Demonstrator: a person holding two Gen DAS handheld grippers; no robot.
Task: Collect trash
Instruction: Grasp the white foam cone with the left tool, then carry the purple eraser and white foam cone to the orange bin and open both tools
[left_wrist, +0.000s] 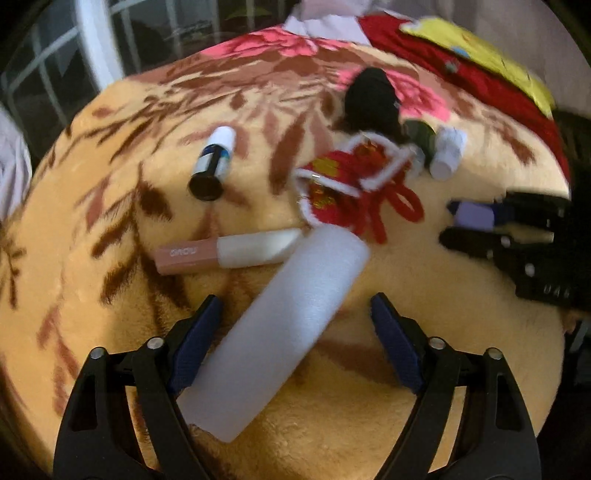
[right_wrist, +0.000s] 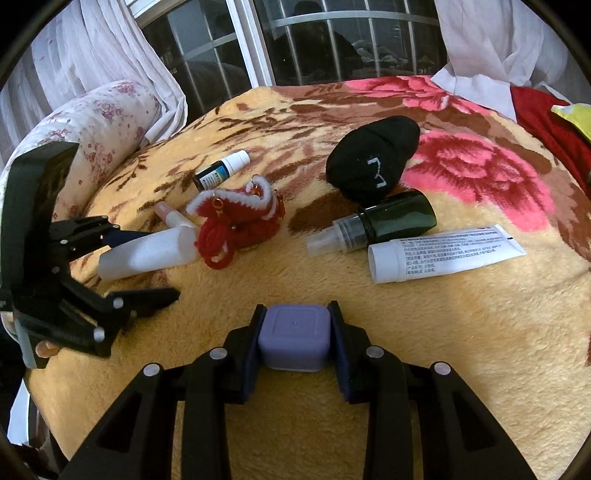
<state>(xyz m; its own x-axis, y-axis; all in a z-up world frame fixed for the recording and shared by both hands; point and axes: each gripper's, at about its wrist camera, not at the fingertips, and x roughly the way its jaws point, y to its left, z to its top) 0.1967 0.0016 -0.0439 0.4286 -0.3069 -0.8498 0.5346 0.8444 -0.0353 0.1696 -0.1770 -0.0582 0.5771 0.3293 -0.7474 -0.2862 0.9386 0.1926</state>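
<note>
My left gripper (left_wrist: 295, 306) is open, with a white foam cylinder (left_wrist: 273, 332) lying on the blanket between its fingers, leaning on the left one. In the right wrist view the same gripper (right_wrist: 144, 266) straddles the foam (right_wrist: 147, 254). My right gripper (right_wrist: 295, 332) is shut on a small lilac square box (right_wrist: 293, 338), held low over the blanket; it shows at the right in the left wrist view (left_wrist: 476, 218). Near the foam lie a pink lip gloss tube (left_wrist: 225, 251), a small dark bottle with white cap (left_wrist: 214, 166) and a red knitted pouch (left_wrist: 347, 184).
A floral blanket (right_wrist: 443, 350) covers the bed. On it lie a black sock (right_wrist: 373, 158), a dark spray bottle (right_wrist: 376, 221) and a white tube (right_wrist: 443, 251). A floral pillow (right_wrist: 103, 118) sits at left; a window and curtains lie behind.
</note>
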